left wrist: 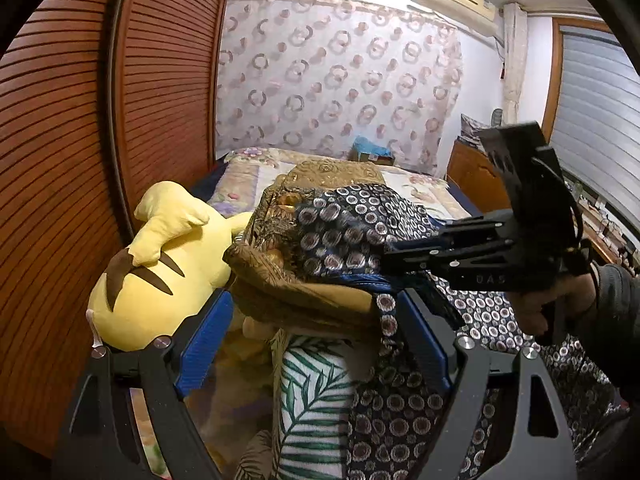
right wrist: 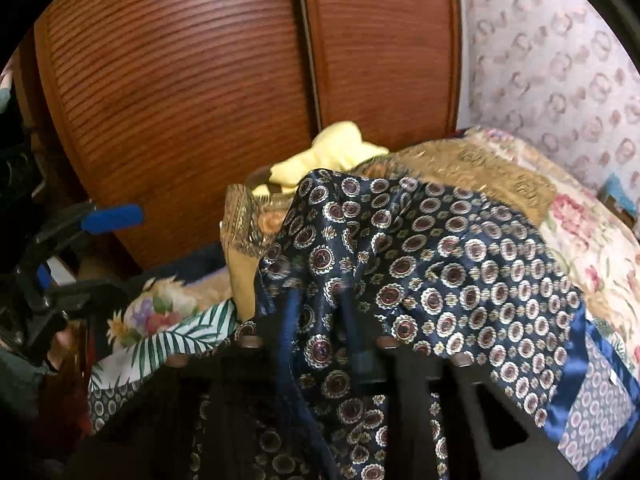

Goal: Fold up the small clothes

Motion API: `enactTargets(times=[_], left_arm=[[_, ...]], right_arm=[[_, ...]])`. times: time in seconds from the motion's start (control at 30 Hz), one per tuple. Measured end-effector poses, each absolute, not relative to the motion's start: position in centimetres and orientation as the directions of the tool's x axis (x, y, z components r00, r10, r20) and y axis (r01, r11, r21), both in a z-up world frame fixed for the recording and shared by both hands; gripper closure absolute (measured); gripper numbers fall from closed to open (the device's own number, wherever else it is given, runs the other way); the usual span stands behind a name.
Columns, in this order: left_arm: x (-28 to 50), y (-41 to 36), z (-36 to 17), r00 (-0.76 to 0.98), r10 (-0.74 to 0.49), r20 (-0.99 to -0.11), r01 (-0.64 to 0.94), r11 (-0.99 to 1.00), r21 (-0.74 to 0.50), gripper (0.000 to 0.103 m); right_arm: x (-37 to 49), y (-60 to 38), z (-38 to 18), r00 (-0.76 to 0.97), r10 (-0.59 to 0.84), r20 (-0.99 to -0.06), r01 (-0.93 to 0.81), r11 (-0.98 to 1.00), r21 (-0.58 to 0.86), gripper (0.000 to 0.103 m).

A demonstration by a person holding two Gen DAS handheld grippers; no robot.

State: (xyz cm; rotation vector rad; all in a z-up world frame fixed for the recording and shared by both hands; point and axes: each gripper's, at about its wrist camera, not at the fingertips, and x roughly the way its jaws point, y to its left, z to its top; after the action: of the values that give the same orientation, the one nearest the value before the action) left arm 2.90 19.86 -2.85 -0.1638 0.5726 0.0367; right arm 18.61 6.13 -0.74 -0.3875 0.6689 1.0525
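Navy satin, printed all over with small ringed medallions, is the trouble here: the patterned garment [right wrist: 440, 264] is slippery, and it lies bunched over the heap on the bed [left wrist: 416, 188] with part of it lifted. The right tongs [left wrist: 394, 256] are pressed together on a fold of it near its blue trim, seen from the left wrist view as a black linkage reaching in from the right. In my judgement that bite is shallow and close to the hem, so a quick pull could let the satin slide out and drop in a crumple.

A second risk is dragging neighbours along. The garment drapes over a gold brocade cloth [left wrist: 280, 280] and touches a white leaf-print piece [left wrist: 316, 400], and the yellow plush toy [left wrist: 160, 272] sits just beside the pile against the wooden wardrobe door [left wrist: 80, 160]. Lifting sideways would likely tow the brocade with it.

The left tongs [left wrist: 312, 332] stand spread wide, blue pads either side of the heap, pinching nothing; the satin's narrow strip hangs between them. Closing now could catch brocade and satin together.

The right hand [left wrist: 552, 300] grips its handle with the tool held level, pointing left across the bed. The left tool points forward and slightly up, low against the pile.
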Motion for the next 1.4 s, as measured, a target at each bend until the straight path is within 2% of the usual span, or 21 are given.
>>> enactTargets(times=[0.07, 0.2, 0.33, 0.4, 0.47, 0.63, 0.77, 1.13, 1.27, 1.4], left_arm=[[3.5, 19.9, -2.6, 0.839, 0.001, -0.544, -0.089, 0.987, -0.136, 0.019], [4.9, 19.9, -2.2, 0.839, 0.009, -0.545, -0.096, 0.987, -0.131, 0.019], [6.6, 19.5, -2.2, 0.834, -0.001, -0.552, -0.088, 0.987, -0.135, 0.019], [7.5, 19.1, -2.2, 0.831, -0.011, -0.557, -0.080, 0.987, -0.138, 0.019], [8.3, 18.8, -2.3, 0.827, -0.020, -0.562, -0.071, 0.988, -0.139, 0.019], [10.0, 18.3, -2.1, 0.817, -0.032, -0.576, -0.056, 0.989, -0.134, 0.019], [10.6, 17.6, -1.7, 0.810, -0.040, -0.585, -0.038, 0.992, -0.120, 0.019], [11.8, 13.2, -2.4, 0.784, -0.113, -0.611, 0.048, 0.991, -0.122, 0.019], [11.6, 11.1, -2.6, 0.775, -0.136, -0.618, 0.078, 0.990, -0.120, 0.019], [11.0, 9.4, -2.5, 0.775, -0.151, -0.614, 0.101, 0.988, -0.115, 0.019]], right_arm=[[19.2, 5.9, -0.6, 0.309, 0.680, -0.664, -0.899, 0.436, 0.028, 0.098], [20.3, 3.4, 0.1, 0.345, 0.706, -0.619, -0.877, 0.478, 0.057, 0.100], [21.5, -0.5, -0.4, 0.417, 0.665, -0.619, -0.799, 0.593, 0.098, 0.099], [22.2, -1.8, -0.9, 0.453, 0.634, -0.626, -0.765, 0.637, 0.091, 0.094], [22.7, -2.9, -1.3, 0.497, 0.597, -0.630, -0.735, 0.676, 0.061, 0.081], [23.6, -3.5, -1.1, 0.519, 0.577, -0.631, -0.718, 0.694, 0.044, 0.066], [23.1, -5.0, -0.8, 0.530, 0.582, -0.617, -0.712, 0.701, 0.049, 0.059], [16.9, -15.3, 2.2, 0.626, 0.527, -0.575, -0.616, 0.786, 0.049, 0.059], [15.0, -19.7, 2.4, 0.666, 0.494, -0.559, -0.553, 0.830, 0.074, 0.042], [13.0, -23.9, 2.1, 0.717, 0.420, -0.556, -0.468, 0.881, 0.062, 0.040]])
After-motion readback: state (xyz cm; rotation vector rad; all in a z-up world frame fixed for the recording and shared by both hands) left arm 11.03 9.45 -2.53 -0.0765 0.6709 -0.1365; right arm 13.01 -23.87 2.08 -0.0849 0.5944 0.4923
